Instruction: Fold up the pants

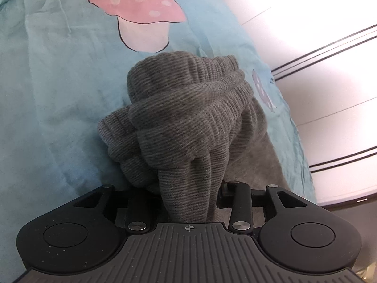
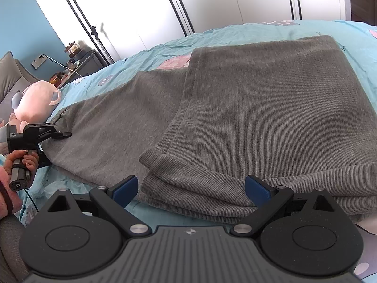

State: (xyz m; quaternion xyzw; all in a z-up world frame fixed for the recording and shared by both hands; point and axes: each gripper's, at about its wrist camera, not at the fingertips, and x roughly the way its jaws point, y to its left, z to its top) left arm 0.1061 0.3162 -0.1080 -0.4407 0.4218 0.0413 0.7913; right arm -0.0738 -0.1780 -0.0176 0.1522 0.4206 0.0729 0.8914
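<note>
Grey knit pants lie across a light blue bedsheet, with the legs folded over the upper part. In the left wrist view the bunched elastic waistband fills the middle, and my left gripper is shut on a fold of it; its fingertips are hidden by the cloth. The left gripper also shows in the right wrist view at the waistband edge. My right gripper is open, its blue pads on either side of the folded cuffs.
A pink mushroom print is on the sheet beyond the waistband. White wardrobe doors stand past the bed edge. A pink plush toy, a grey headboard and a cluttered nightstand are at the left.
</note>
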